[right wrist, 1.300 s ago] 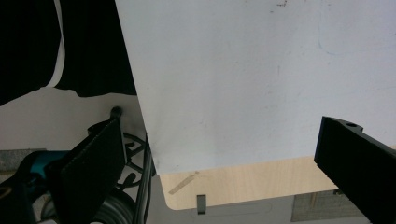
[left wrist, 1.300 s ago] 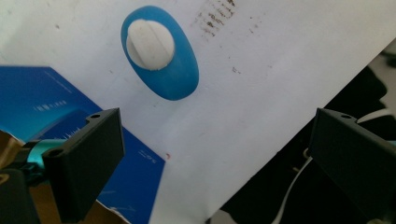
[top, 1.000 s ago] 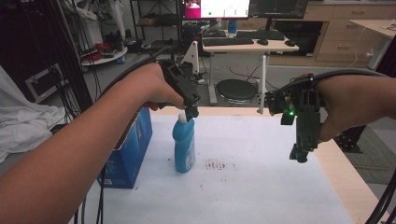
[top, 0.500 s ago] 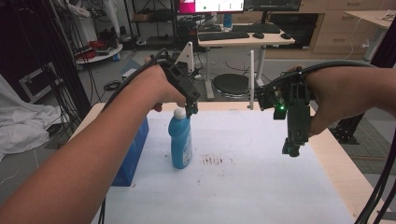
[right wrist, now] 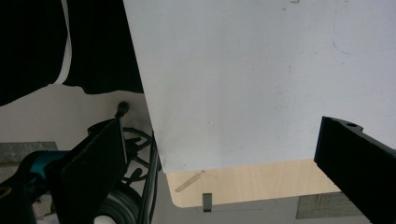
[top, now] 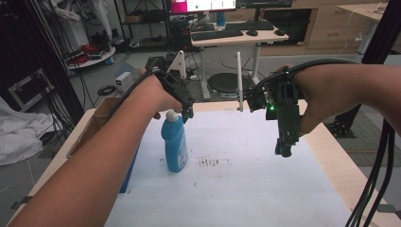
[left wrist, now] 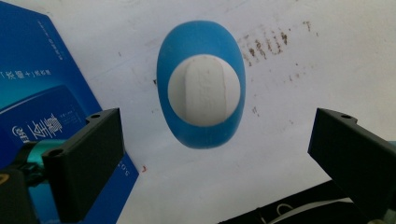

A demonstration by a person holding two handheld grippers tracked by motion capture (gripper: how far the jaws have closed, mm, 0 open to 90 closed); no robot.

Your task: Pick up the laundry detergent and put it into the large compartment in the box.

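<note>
A blue bottle (top: 174,146) with a white cap (top: 170,115) stands upright on the white mat (top: 246,189). My left gripper (top: 187,112) hangs just above and beside the cap. From the left gripper view, looking straight down, the cap (left wrist: 204,91) lies ahead of the gripper (left wrist: 217,126); its jaws stand wide open and touch nothing. My right gripper (top: 283,149) points down over the mat's right side, well apart from the bottle. In the right gripper view this gripper (right wrist: 219,135) is open, with bare mat (right wrist: 243,70) between the jaws.
A blue box (left wrist: 37,93) lies flat on the mat just left of the bottle, partly under my left forearm in the high view. A patch of brown marks (top: 208,163) stains the mat. The wooden table edge (right wrist: 243,182) lies close to the right gripper.
The whole scene has drifted a little to the left in the high view. Both grippers keep their places relative to the bottle and the mat, jaws unchanged.
</note>
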